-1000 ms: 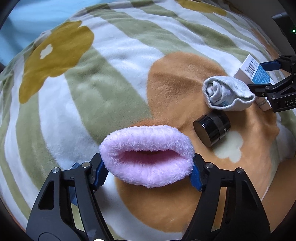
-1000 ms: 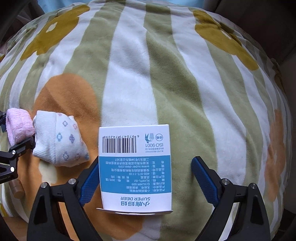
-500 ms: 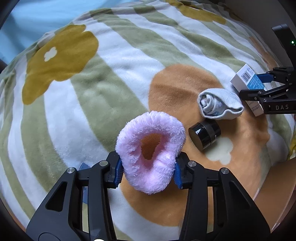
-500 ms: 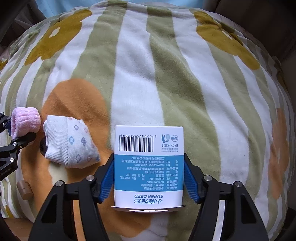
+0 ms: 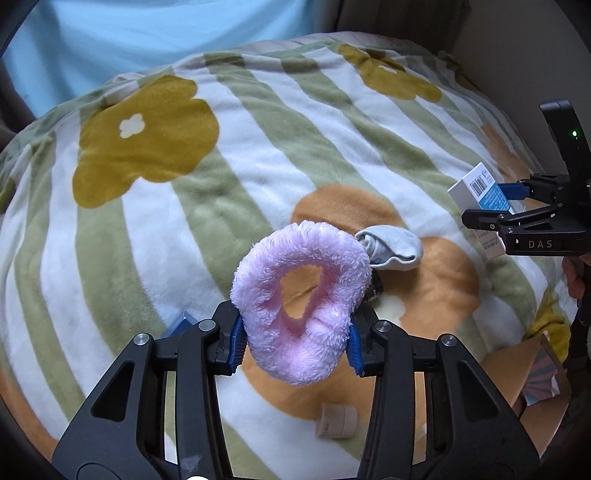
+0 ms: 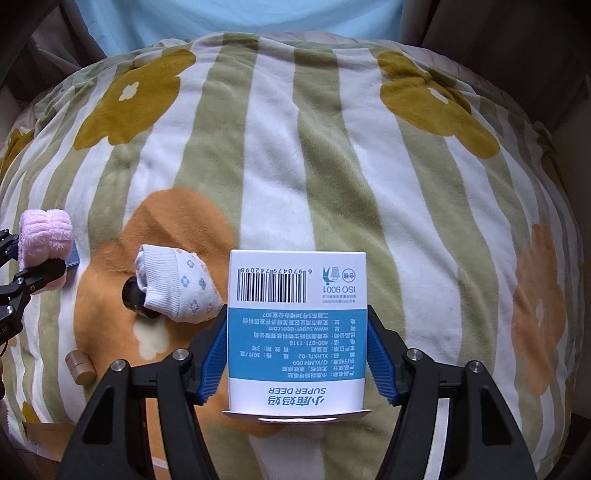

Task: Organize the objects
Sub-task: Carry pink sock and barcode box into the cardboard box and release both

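Flowered striped blanket [image 6: 295, 166] under rolled sock [image 6: 181, 290], black jar [image 6: 133, 295], beige cylinder [image 6: 79, 366].

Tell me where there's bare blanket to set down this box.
Open striped blanket lies ahead of the box and rightward toward the orange flower. Crowded to its left: rolled sock, black jar and wooden cylinder.

a soft blanket [image 6: 325, 177] with green and white stripes and yellow and orange flowers covers the bed. behind it is a light blue cloth [image 6: 236, 22].
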A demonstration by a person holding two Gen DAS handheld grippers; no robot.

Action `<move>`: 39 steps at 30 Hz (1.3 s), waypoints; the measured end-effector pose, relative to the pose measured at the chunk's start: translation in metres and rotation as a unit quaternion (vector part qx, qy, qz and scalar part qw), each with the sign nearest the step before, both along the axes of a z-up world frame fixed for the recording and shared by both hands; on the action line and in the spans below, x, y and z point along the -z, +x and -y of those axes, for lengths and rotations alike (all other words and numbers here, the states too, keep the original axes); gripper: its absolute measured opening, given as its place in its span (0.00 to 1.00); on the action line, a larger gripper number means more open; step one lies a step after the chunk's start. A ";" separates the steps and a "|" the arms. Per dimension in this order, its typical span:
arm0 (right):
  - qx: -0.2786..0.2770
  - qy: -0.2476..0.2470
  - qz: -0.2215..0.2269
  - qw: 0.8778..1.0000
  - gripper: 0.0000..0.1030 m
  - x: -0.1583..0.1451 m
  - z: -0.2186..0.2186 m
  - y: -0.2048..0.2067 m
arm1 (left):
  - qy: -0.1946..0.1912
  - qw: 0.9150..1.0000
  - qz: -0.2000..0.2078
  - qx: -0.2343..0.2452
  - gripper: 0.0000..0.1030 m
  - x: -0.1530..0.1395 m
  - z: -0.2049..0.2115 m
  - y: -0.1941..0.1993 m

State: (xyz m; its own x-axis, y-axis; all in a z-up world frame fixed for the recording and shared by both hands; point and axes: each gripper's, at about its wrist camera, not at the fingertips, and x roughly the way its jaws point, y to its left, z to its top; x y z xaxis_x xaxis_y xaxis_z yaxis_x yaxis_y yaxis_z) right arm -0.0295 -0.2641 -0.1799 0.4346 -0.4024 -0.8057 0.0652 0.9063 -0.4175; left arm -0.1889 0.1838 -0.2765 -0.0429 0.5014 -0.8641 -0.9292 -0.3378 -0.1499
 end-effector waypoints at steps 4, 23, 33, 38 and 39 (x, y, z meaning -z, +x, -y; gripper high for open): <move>-0.021 0.006 0.008 1.000 0.60 -0.019 -0.016 -0.016 | 0.017 1.000 -0.008 -0.019 0.38 -0.028 0.021 0.009; -0.149 0.059 0.011 0.987 0.60 -0.065 -0.093 -0.132 | 0.031 0.993 -0.020 -0.112 0.38 -0.095 0.156 0.103; -0.191 0.081 0.003 0.978 0.60 -0.045 -0.125 -0.185 | -0.014 0.984 -0.028 -0.175 0.38 -0.072 0.220 0.162; -0.200 0.092 -0.022 0.975 0.60 -0.018 -0.133 -0.205 | -0.032 0.977 -0.001 -0.209 0.38 -0.046 0.240 0.188; -0.201 0.095 -0.028 0.975 0.60 -0.013 -0.134 -0.208 | -0.038 0.975 0.000 -0.218 0.38 -0.041 0.243 0.192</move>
State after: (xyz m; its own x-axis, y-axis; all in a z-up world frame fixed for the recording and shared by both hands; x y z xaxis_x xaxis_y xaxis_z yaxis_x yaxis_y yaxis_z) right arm -0.2379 -0.1298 -0.1670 0.4798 -0.0502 -0.8760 -0.3295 0.9150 -0.2329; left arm 0.0029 -0.0588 -0.2357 -0.2371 0.3697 -0.8984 -0.6946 -0.7111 -0.1094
